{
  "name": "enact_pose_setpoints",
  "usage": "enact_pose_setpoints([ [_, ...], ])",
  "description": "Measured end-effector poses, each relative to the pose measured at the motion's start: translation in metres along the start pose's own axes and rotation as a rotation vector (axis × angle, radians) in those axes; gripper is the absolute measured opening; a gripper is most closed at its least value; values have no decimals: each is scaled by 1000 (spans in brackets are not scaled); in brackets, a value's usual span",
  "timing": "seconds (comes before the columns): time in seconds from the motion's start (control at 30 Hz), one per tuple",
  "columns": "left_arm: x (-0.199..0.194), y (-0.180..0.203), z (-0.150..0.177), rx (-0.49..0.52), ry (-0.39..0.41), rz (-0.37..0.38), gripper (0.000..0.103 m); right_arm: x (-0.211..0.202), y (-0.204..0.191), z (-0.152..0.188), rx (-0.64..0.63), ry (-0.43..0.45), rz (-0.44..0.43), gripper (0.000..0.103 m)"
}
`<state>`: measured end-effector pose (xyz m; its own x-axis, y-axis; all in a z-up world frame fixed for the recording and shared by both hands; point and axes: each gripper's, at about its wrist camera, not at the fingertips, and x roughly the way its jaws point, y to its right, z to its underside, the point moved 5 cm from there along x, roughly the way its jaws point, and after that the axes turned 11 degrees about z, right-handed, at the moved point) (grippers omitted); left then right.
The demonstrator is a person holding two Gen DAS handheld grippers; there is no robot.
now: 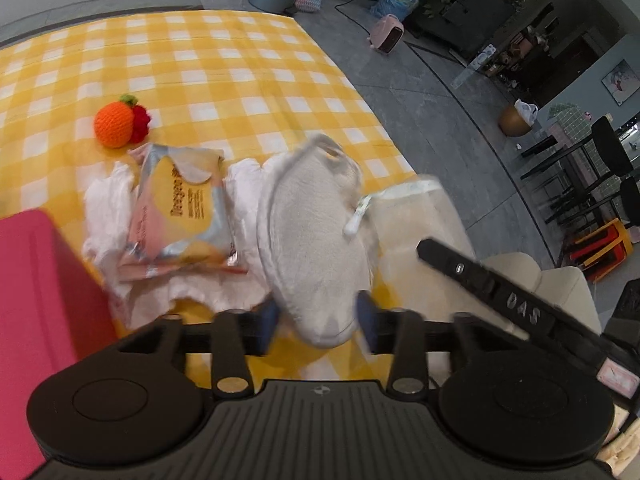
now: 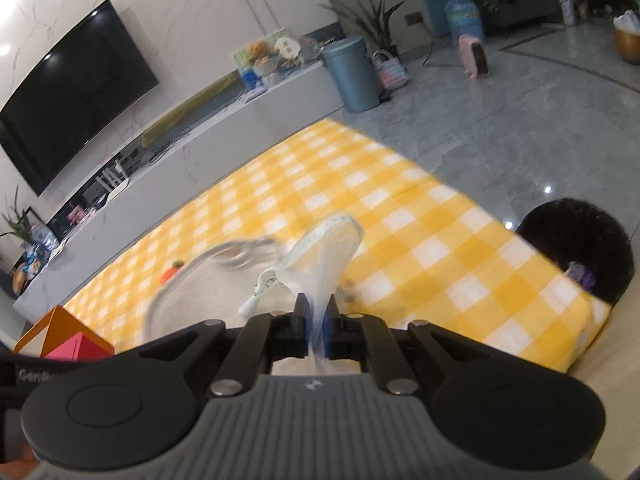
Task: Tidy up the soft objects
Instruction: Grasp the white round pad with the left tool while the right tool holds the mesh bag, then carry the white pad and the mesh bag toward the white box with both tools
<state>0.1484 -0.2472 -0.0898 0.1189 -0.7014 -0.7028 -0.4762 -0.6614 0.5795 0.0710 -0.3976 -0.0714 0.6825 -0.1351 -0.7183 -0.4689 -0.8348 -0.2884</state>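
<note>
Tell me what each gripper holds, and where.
Left gripper grips the plush pouch by its narrow near end; right gripper pinches the clear bag at its lower edge.

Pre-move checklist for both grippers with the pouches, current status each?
1. Left gripper around the fluffy white pouch: ok, its narrow end sits between the blue pads.
2. Right gripper shut on the clear mesh pouch: ok.
3. Both pouches off the checkered cloth: cannot tell, motion blur.
4. Pouches separated: not ok, a zipper pull hangs where they meet.
5. Pink box reachable: ok, beside the left gripper.
6. Wet wipes pack and crochet orange: not ok, unsorted on the cloth.
</note>
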Motion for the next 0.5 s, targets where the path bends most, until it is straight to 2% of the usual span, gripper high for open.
enact_pose_setpoints([
  [0.17,10,-9,-12,-62,64,4,52,15,0,7,0,-65,11,6],
  [0.23,14,-14,-14,-97,58,6,28,14,1,7,4,-65,4,6],
  [0.27,17,-15,-14,-109,38,0,4,13,1,7,5,-64,4,6],
  [0.33,19,-17,-11,-119,25,15,5,13,2,8,7,-67,6,6],
  [0.5,4,-11,-5,-48,71,-3,5,11,2,8,9,-62,5,6],
])
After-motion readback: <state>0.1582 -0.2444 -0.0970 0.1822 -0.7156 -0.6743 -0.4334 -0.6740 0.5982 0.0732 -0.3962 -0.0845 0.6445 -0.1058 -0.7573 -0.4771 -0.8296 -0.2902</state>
